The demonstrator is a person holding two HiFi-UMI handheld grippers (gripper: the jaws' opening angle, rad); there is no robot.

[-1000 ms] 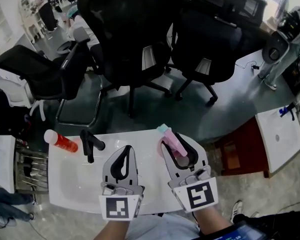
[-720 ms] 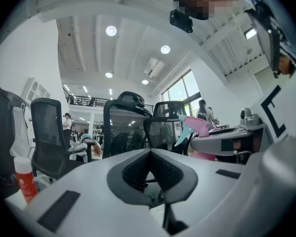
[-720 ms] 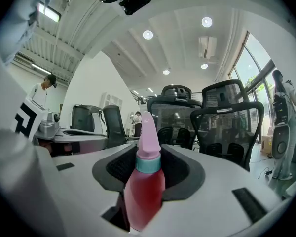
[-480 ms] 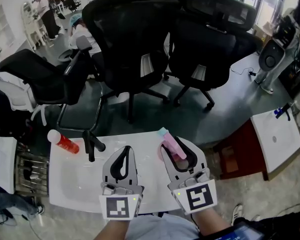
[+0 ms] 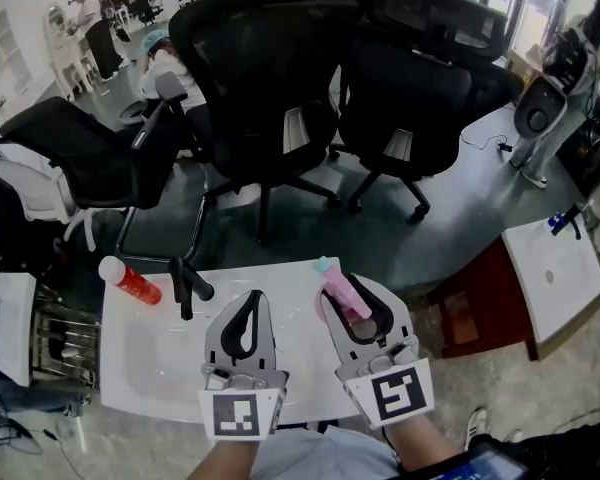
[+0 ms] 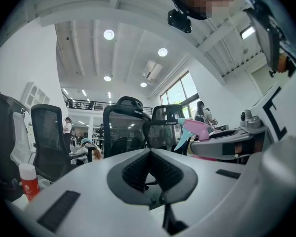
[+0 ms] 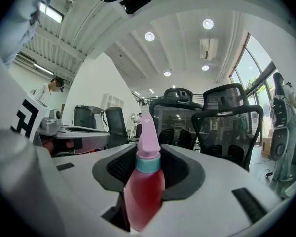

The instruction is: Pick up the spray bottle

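right tongs [image 5: 350,293] still clamped on spray bottle [image 7: 144,181] | left tongs [image 5: 252,300] — closed, unchanged

Spray bottle [image 5: 342,290]: clear body with red-pink liquid, teal collar, pink spray head, teal trigger. Stands about upright, head above the jaws, body hanging below them. Held between jaws of right gripper [image 5: 349,286], pads pressing on both sides of upper body just under collar. Spray head points away from person, toward the chairs. Position: over right part of white table [image 5: 150,368]. Whether bottom touches table, cannot tell.
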